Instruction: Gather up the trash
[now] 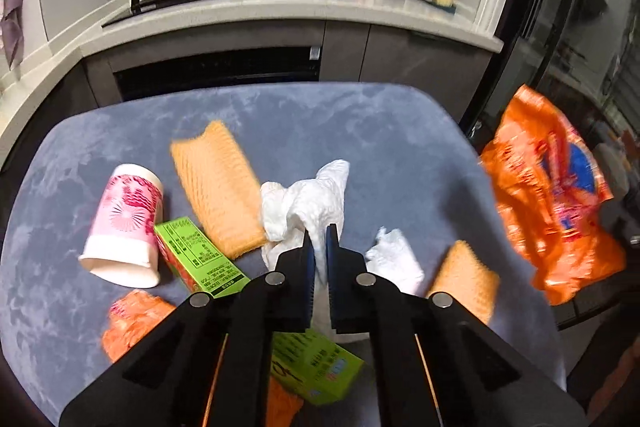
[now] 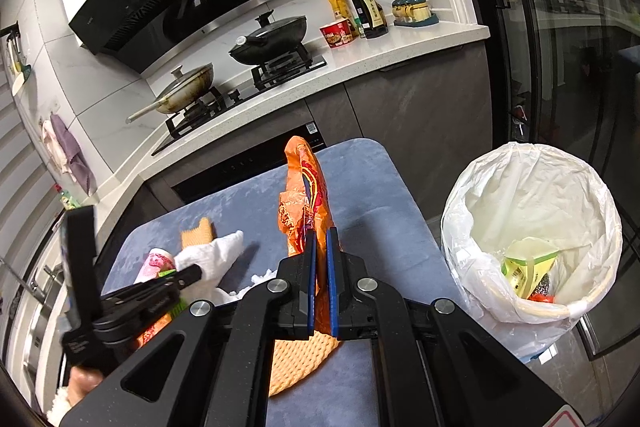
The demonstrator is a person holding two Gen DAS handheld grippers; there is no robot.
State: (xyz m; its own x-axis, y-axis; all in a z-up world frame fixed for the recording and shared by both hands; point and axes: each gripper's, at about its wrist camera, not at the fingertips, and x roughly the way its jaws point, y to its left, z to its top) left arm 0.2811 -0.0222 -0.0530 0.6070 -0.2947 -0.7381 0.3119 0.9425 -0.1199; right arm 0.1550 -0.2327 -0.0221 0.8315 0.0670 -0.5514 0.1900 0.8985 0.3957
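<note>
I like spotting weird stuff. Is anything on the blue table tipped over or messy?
Yes. The pink paper cup lies tipped on its side beside a green carton. Crumpled white tissue and orange foam netting are scattered over the table, not yet in the bin.

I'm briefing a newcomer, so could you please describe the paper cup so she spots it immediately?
Start at the blue table. At its left side, by the green carton, the paper cup lies tipped over. It alone is pink and white with a floral print.
</note>
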